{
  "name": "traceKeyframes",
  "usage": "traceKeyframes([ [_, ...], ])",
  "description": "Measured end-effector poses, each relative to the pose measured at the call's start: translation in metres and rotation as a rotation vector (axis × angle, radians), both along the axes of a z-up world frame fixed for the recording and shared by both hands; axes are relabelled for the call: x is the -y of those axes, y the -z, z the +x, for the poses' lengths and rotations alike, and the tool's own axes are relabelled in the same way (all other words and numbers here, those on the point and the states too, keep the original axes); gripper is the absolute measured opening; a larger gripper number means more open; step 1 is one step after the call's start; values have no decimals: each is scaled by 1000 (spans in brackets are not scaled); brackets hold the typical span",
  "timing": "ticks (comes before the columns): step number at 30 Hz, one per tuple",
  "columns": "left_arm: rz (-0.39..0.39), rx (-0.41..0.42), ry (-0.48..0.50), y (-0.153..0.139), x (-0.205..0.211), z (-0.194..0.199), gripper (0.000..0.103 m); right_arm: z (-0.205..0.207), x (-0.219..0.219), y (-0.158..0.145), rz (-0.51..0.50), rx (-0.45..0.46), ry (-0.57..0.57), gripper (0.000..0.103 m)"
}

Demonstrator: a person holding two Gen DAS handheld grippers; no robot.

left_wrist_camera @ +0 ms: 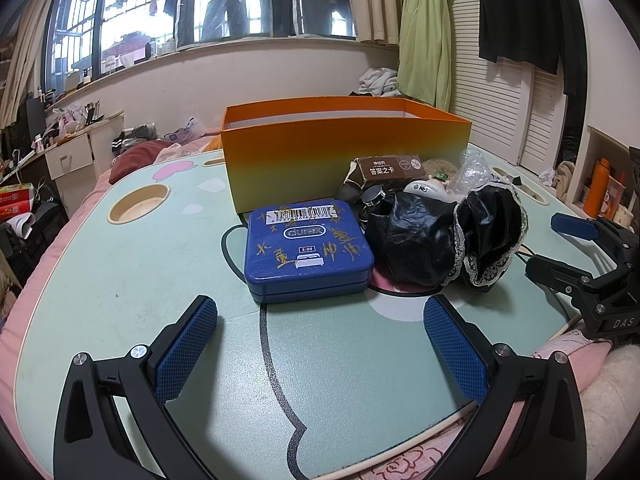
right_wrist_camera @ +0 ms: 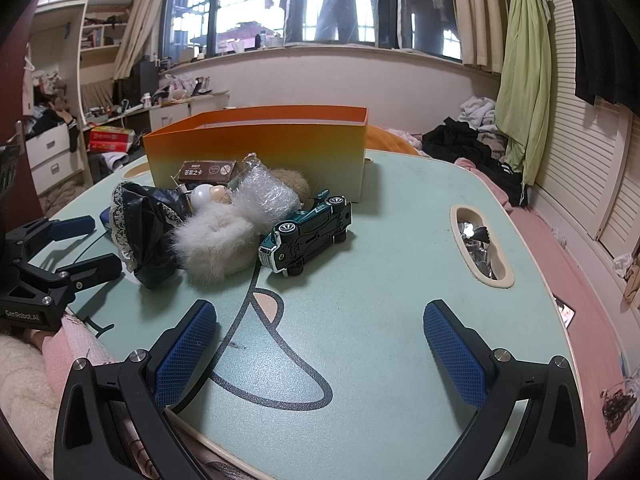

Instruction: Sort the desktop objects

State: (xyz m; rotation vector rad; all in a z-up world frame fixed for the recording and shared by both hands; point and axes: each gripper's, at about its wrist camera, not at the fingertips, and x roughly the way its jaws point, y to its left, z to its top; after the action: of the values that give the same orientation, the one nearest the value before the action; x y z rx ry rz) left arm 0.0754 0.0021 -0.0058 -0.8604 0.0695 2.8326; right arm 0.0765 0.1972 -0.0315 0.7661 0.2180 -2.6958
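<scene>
I hold both grippers, left (left_wrist_camera: 320, 340) and right (right_wrist_camera: 320, 344), wide open and empty over the near table (right_wrist_camera: 400, 240). The blue tin (left_wrist_camera: 308, 252), black cloth (left_wrist_camera: 440, 236) and toy car (right_wrist_camera: 308, 236) lie just before the far orange box (left_wrist_camera: 344, 152).

Box (left_wrist_camera: 344, 152) at far side of table (left_wrist_camera: 120, 280). Tin (left_wrist_camera: 308, 250) before box, left of lace-trimmed cloth (left_wrist_camera: 440, 236). Card pack (left_wrist_camera: 390, 168) behind cloth, against box. Fur piece (right_wrist_camera: 218, 242) right of cloth; toy car (right_wrist_camera: 308, 236), on its side, right of fur piece.
</scene>
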Motion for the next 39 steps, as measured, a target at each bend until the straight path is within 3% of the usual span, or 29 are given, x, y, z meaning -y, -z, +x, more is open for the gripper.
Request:
traceKeyframes([
  [6,-5,26,6,-1,1,-4,103,0,0,0,0,0,0,103],
  [11,-4,99,-21,-12,13,-11,103,-1,-1,1,1,6,-4,103],
  [16,-8,-28,-83,-50,31,-6,103,-5,-4,-3,4,51,-3,103],
  [19,-6,-21,-62,-75,35,-19,103,-7,-13,-32,-47,30,-22,103],
  [22,31,-31,-13,-102,32,-41,103,-19,-13,-88,-101,-50,0,103],
  [25,9,40,73,-118,11,-90,103,-60,5,-118,-105,32,-49,103],
  [28,45,126,37,-114,4,-134,100,-114,36,-122,-71,142,-68,103],
  [29,61,167,12,-108,3,-146,92,-130,45,-116,-31,180,-52,101],
  [30,78,202,5,-102,4,-154,91,-146,53,-107,7,222,-38,91],
  [32,129,270,2,-88,8,-167,89,-160,59,-96,42,246,-21,81],
  [36,56,240,-16,-82,0,-165,89,-166,63,-87,60,275,-2,79],
  [39,47,231,-17,-84,-1,-166,89,-164,62,-86,66,269,1,79],
])
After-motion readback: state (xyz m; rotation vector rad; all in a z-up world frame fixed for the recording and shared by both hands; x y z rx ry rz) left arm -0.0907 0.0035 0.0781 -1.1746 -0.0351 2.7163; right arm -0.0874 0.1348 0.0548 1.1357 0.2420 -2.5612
